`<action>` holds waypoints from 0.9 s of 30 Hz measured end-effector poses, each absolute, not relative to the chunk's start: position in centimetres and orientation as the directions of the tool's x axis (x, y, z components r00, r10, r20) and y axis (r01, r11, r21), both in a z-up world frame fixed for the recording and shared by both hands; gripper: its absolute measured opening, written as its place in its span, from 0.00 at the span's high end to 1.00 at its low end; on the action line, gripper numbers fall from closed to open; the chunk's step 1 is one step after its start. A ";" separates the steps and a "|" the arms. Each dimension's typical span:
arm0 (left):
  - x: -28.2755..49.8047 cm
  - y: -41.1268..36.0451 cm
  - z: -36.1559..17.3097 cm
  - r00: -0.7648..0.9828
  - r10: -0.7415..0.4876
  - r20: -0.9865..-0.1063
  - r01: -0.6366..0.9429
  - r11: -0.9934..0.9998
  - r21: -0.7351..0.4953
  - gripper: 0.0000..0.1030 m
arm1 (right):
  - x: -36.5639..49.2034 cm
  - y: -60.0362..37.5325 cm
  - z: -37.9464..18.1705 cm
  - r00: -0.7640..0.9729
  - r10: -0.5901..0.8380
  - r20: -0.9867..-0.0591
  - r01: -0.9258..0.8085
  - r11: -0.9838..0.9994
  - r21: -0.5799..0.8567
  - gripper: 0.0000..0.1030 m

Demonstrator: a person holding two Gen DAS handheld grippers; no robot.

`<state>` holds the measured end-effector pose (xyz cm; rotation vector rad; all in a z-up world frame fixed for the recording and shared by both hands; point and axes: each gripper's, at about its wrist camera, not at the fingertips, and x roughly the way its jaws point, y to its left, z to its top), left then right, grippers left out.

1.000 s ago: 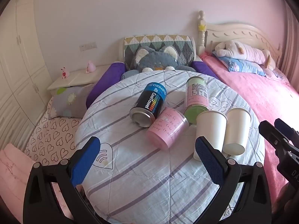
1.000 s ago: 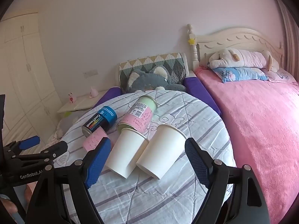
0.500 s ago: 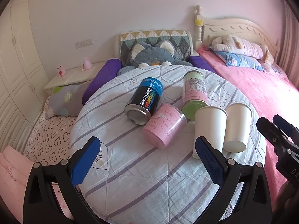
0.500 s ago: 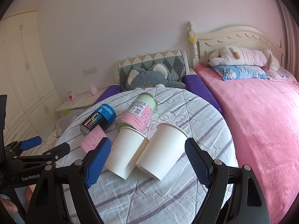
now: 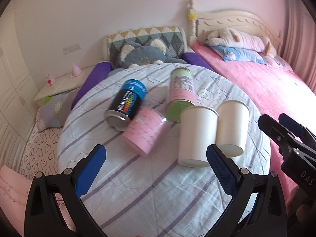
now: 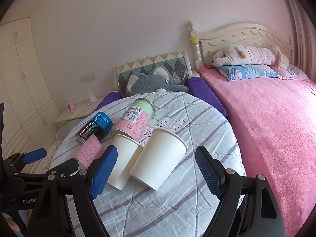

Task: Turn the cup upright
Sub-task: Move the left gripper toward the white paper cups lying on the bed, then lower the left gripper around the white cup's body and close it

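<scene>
Both grippers' fingers wide, empty: left gripper [image 5: 156, 169], right gripper [image 6: 156, 174] near two tipped cups [image 6: 158, 158] on worktop [image 6: 197, 207].

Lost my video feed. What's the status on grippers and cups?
Left gripper open, empty. Right gripper open, empty, facing two white paper cups lying on their sides, touching. Pink cylindrical container and two cans crowd their left.

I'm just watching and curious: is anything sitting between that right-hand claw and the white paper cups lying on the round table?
Nothing visible. The right gripper is open, with the two white paper cups lying on the striped round table directly ahead. The cans lie beyond the cups.
</scene>
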<state>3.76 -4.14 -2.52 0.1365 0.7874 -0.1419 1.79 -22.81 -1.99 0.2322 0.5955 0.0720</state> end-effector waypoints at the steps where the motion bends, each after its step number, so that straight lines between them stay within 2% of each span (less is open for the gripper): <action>1: 3.9 -4.6 -2.7 0.688 -0.084 -0.721 0.192 0.979 0.070 0.00 | 1.8 -23.0 -2.1 0.826 0.128 -0.548 0.007 0.971 0.238 0.20; 11: 5.8 -7.6 -3.9 0.636 -0.128 -0.761 0.238 0.971 0.036 0.00 | 2.2 -25.3 -3.3 0.817 0.124 -0.564 0.041 0.962 0.271 0.20; 27: 5.9 -7.5 -3.4 0.654 -0.107 -0.749 0.205 0.978 0.039 0.00 | 3.4 -26.1 -3.1 0.823 0.149 -0.548 0.025 0.955 0.296 0.20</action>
